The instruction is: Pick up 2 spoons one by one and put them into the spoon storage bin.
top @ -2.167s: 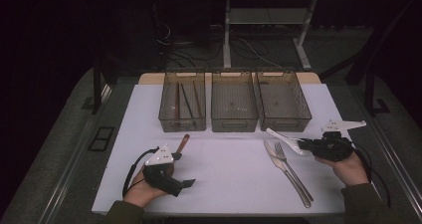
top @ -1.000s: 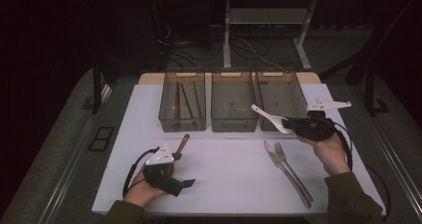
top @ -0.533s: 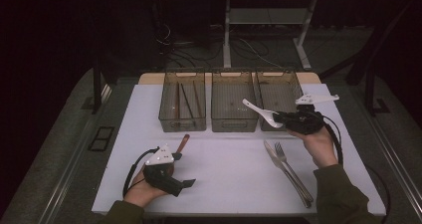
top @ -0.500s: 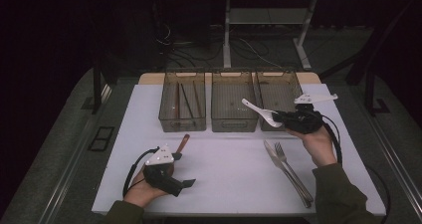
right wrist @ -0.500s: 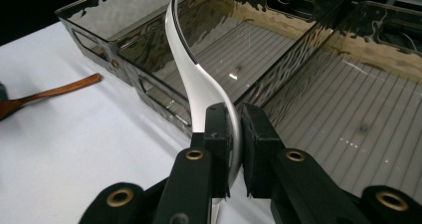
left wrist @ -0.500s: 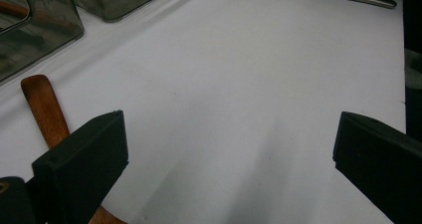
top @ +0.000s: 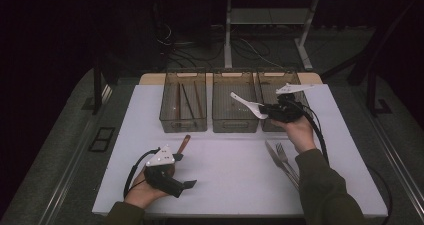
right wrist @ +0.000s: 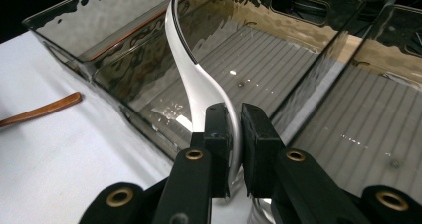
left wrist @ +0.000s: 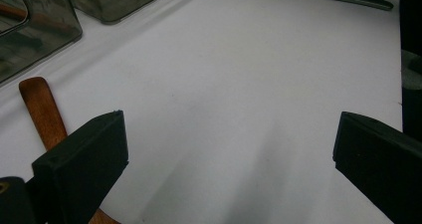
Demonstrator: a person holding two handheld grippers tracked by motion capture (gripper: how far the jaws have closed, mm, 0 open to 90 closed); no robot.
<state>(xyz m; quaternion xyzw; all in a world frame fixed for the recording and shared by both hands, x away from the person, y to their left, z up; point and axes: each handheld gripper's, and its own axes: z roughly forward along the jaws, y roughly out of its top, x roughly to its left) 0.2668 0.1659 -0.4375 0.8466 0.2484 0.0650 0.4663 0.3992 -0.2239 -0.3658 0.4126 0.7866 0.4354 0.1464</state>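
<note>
Right claw carrying white spoon to the middle bin

High view: my right claw holds the white spoon above the middle bin; my left claw rests on the counter; left gripper view: its jaws stand wide apart, holding nothing, wooden stick beside one jaw; right gripper view: jaws pinch the spoon handle edge-on; risk: a thin grip may let it pivot, strike the rim, and fall outside.

glossy white plastic spoon
</note>
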